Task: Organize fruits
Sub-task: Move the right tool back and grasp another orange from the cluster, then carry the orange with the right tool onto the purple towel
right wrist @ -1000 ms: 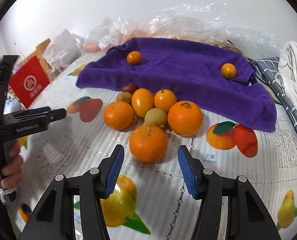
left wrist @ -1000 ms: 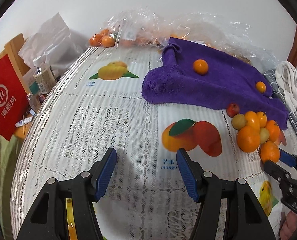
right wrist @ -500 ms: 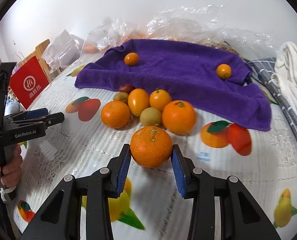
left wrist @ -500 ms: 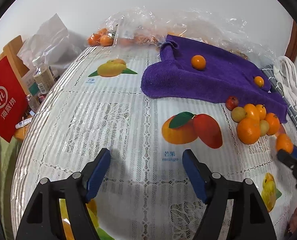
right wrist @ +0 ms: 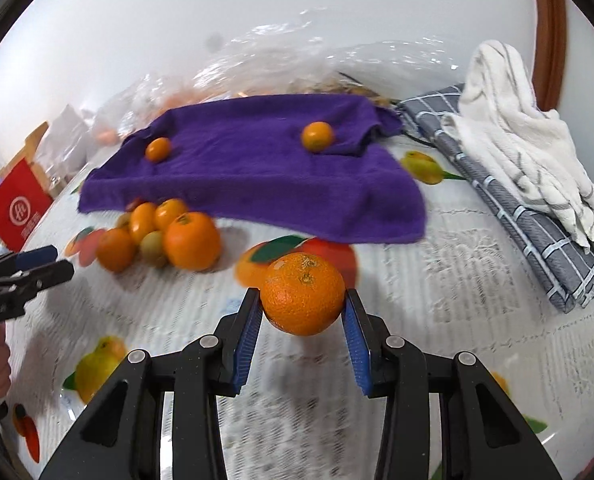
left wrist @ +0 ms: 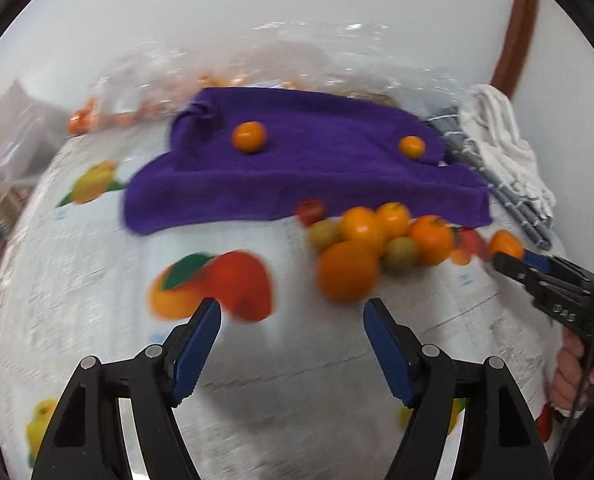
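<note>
A: How far along was the sorting?

B: Barely begun, I'd judge. Two small round oranges sat on the rumpled purple towel, while a heap of mixed orange and green fruit waited on the white lace tablecloth.

A: And the fingers, left first?

B: The left gripper had its blue pads spread wide on nothing, the heap just beyond its right finger. The right gripper pinched a large dimpled orange squarely between its pads, with the towel ahead.
</note>
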